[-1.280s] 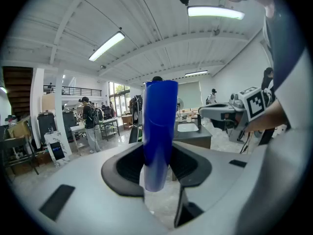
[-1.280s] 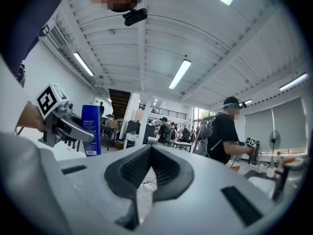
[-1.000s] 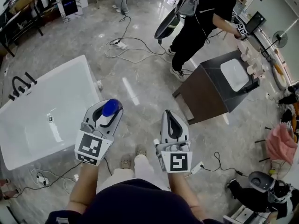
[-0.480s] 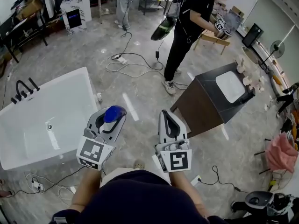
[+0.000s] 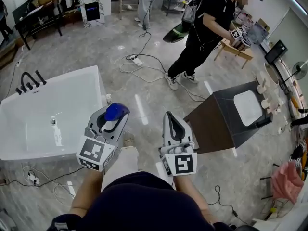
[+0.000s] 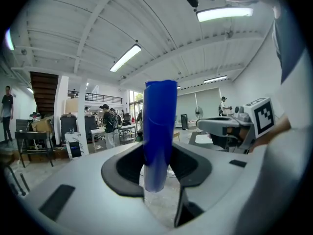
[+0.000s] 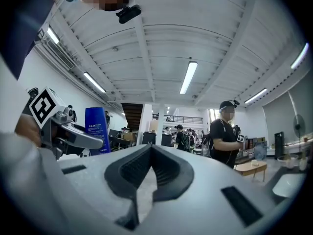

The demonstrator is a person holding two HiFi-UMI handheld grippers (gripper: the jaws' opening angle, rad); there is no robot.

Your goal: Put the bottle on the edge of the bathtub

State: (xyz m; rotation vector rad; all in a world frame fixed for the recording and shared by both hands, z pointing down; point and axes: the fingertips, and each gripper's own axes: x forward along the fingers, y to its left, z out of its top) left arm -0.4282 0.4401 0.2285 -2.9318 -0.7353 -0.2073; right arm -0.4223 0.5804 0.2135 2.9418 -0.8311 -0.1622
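The left gripper (image 5: 111, 120) is squeezing a blue bottle (image 5: 116, 111) between its half-open jaws. It is holding the bottle up over the floor, just beside the white bathtub (image 5: 99, 93). The right gripper (image 5: 173, 125) is holding nothing, and its jaws are pressing together. A person in black (image 5: 208, 18) is standing near a dark sink cabinet (image 5: 216, 129).

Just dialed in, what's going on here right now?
A person stands with a gripper in each hand. The left gripper is shut on the blue bottle, held in the air. The right gripper is shut and empty. The white bathtub lies ahead to the person's left, and the bottle is not yet on its edge. Another person stands farther off near a dark vanity.
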